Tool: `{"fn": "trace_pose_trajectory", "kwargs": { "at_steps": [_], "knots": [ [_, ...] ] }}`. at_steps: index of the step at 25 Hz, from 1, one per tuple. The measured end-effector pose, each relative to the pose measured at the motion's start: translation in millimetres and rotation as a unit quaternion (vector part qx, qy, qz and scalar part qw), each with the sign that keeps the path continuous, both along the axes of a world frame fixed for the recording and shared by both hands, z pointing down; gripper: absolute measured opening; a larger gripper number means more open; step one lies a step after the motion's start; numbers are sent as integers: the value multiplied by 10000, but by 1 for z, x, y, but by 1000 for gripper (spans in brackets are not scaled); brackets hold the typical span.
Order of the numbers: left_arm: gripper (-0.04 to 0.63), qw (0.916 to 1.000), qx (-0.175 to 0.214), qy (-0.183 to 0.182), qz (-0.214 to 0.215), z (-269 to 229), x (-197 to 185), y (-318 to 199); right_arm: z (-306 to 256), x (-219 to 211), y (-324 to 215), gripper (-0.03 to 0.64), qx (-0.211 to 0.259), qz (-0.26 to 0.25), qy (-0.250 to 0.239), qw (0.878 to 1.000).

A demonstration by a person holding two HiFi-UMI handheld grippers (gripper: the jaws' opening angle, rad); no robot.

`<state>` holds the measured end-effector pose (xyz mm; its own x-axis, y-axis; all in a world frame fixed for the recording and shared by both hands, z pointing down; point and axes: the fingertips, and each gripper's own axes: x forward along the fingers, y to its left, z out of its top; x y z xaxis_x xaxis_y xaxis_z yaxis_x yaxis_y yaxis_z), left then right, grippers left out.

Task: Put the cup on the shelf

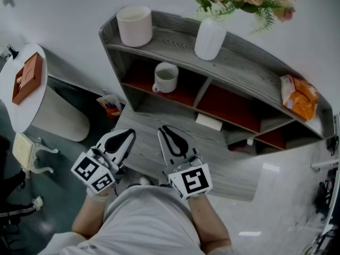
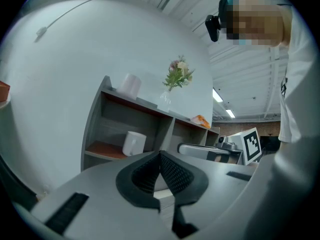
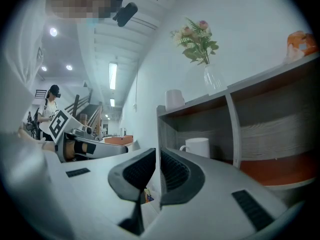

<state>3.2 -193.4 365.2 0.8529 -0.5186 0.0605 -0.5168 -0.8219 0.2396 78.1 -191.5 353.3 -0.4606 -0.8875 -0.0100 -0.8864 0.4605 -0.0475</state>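
Jaws shut and empty on left gripper [image 1: 126,135] and right gripper [image 1: 166,132], the cup [image 1: 166,78] already stood on the shelf [image 1: 245,68], where a careless forward swing might topple it.

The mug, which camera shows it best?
Head view: the mug shows whole, with handle and open top. Left gripper view shows it small, side on; in the right gripper view a jaw hides its base.
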Motion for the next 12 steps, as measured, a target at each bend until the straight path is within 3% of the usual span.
{"fn": "trace_pose_trajectory", "kwargs": {
  "at_steps": [12],
  "knots": [
    [17,9999,-14,-9,-131,1,-8,6,2,-2,4,43,-19,0,12,10000]
  ]
}}
